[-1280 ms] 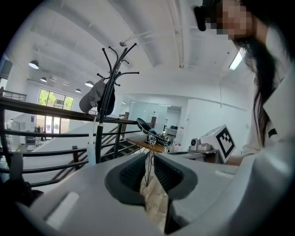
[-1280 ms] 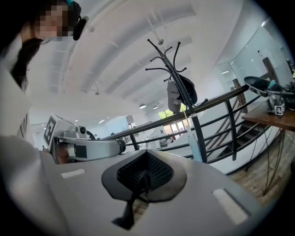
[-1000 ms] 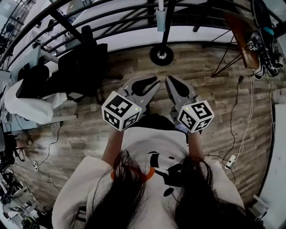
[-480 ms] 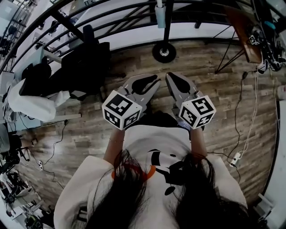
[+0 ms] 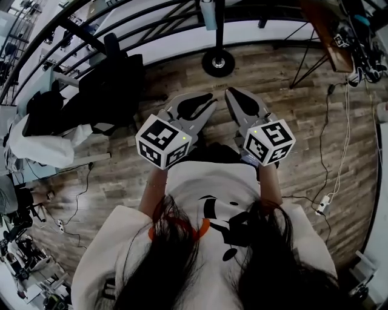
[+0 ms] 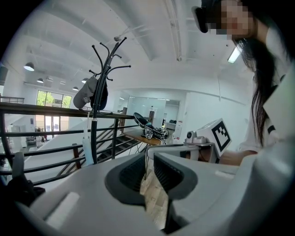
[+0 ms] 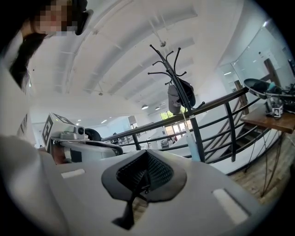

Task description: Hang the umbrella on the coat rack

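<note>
The black coat rack point(image 6: 97, 99) stands ahead by the railing, its round base point(image 5: 218, 62) on the wood floor. A pale blue folded umbrella point(image 6: 87, 150) hangs from it beside the pole; it also shows in the right gripper view point(image 7: 192, 146) and the head view point(image 5: 208, 13). A dark cap or bag point(image 7: 179, 99) hangs higher on the rack. My left gripper point(image 5: 207, 101) and right gripper point(image 5: 232, 94) are held side by side in front of my chest, well short of the rack. The left jaws show a narrow slit, the right jaws meet. Neither holds anything.
A dark metal railing point(image 5: 151, 30) runs behind the rack. A black chair with clothes point(image 5: 109, 85) stands to the left. At the right is a wooden table with gear point(image 5: 330, 36), a thin stand's legs point(image 5: 303, 75), and cables with a power strip point(image 5: 321, 206) on the floor.
Both grippers stay side by side and empty. The rack's base has drifted slightly up in the head view.
</note>
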### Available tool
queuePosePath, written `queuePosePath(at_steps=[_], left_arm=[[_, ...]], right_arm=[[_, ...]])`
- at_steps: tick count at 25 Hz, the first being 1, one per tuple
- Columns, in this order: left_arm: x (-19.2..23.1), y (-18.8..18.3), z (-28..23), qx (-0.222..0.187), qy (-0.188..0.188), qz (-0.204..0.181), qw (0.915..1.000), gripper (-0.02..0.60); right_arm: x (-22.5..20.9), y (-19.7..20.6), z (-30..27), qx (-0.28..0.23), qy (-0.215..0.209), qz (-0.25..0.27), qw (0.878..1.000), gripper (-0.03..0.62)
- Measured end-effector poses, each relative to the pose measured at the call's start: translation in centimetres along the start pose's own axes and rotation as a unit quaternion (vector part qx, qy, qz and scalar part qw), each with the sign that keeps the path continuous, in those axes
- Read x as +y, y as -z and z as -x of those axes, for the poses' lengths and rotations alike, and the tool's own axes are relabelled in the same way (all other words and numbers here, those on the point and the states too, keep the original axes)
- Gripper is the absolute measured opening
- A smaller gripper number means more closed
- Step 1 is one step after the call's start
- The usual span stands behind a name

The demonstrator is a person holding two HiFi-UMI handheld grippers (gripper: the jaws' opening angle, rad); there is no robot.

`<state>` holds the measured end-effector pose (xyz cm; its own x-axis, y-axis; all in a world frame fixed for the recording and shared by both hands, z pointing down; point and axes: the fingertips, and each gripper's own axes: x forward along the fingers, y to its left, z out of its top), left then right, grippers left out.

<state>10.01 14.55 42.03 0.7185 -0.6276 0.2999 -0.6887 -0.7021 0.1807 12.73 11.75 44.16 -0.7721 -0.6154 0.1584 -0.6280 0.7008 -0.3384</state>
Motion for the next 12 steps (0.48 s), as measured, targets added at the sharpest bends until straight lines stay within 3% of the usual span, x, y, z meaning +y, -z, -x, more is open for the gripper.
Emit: queuePosePath(at_steps=[12], left_arm=[[1.2,0.1,-0.2,0.007,0.006,-0.008,0.9999,0.057]], right_arm=[[-1.4,-0.5,-0.7,-0.007,0.025,-0.002,1.000,0.006]])
